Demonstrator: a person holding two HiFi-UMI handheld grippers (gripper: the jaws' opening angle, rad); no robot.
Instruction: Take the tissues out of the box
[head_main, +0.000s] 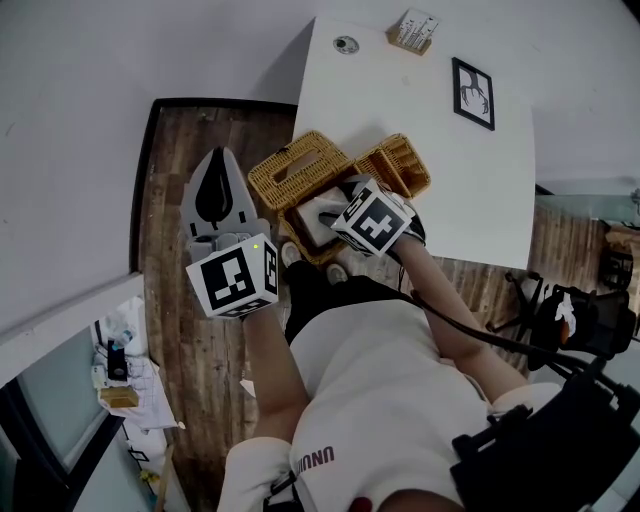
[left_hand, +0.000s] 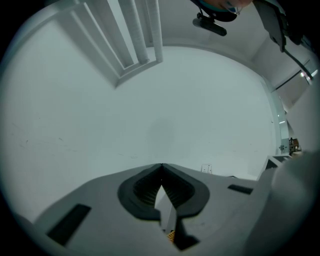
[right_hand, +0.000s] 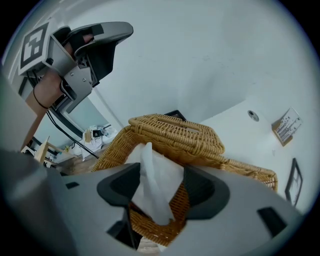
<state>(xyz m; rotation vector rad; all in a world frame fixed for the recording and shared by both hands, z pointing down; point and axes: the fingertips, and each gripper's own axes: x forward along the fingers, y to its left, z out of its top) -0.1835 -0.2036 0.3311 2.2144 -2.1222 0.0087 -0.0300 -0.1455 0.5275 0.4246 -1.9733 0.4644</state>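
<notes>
White table (head_main: 480, 200), one open wicker box (right_hand: 112, 147), tissue between your right jaws.
Your right hand-held gripper (right_hand: 161, 190) sits at the box, jaws apart, with one tissue (right_hand: 150, 160) tuft standing between them, its long axis along the jaws; closing looks like the next step. Your left hand-held gripper (left_hand: 161, 170), jaws together and empty, is well apart to the left. Count one lid (head_main: 298, 167), one other basket (head_main: 402, 165).
</notes>
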